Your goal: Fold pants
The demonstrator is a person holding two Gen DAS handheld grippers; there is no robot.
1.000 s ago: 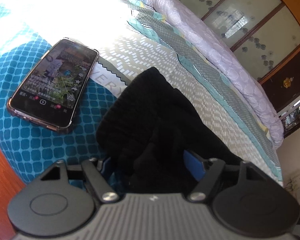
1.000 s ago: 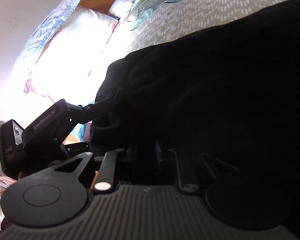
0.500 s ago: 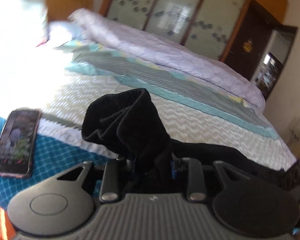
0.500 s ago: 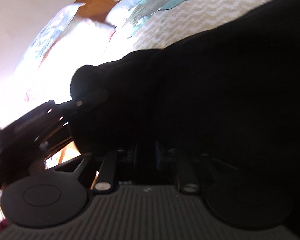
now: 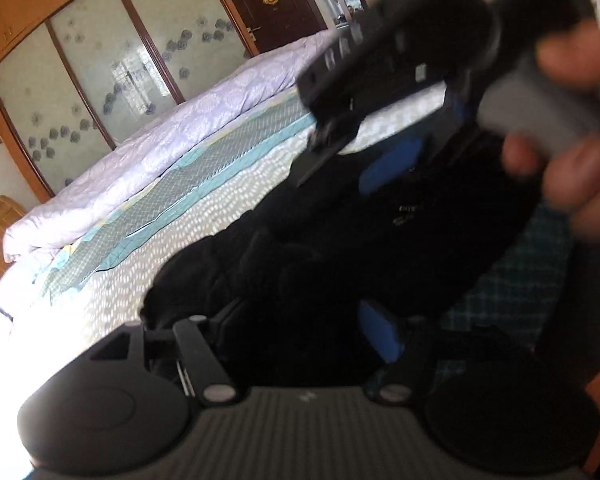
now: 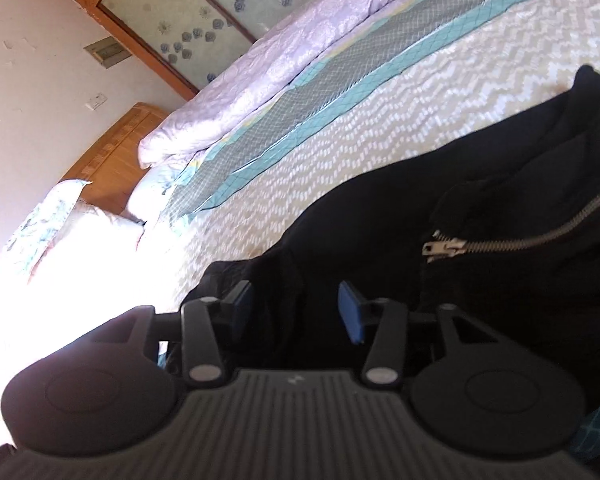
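The black pants (image 5: 340, 248) lie bunched on the patterned bedspread (image 5: 204, 216). In the right wrist view they fill the right half (image 6: 480, 208), with a metal zipper (image 6: 444, 246) showing. My left gripper (image 5: 300, 332) has its jaws apart, with black cloth lying between the blue pads (image 5: 380, 336). My right gripper (image 6: 296, 308) is open, its blue pads (image 6: 350, 312) spread over a fold of the pants. In the left wrist view the right gripper (image 5: 380, 136) shows blurred at upper right, held by a hand (image 5: 572, 176), over the pants.
A rolled lilac quilt (image 5: 148, 152) lies along the far side of the bed, also in the right wrist view (image 6: 284, 64). A wooden wardrobe with frosted doors (image 5: 100, 60) stands behind. A wooden headboard (image 6: 112, 148) and pillows (image 6: 72, 220) sit at the left.
Both grippers were shut on the pants and have opened. The left camera has swung right, so the phone has left its view and the right gripper and hand have come in.
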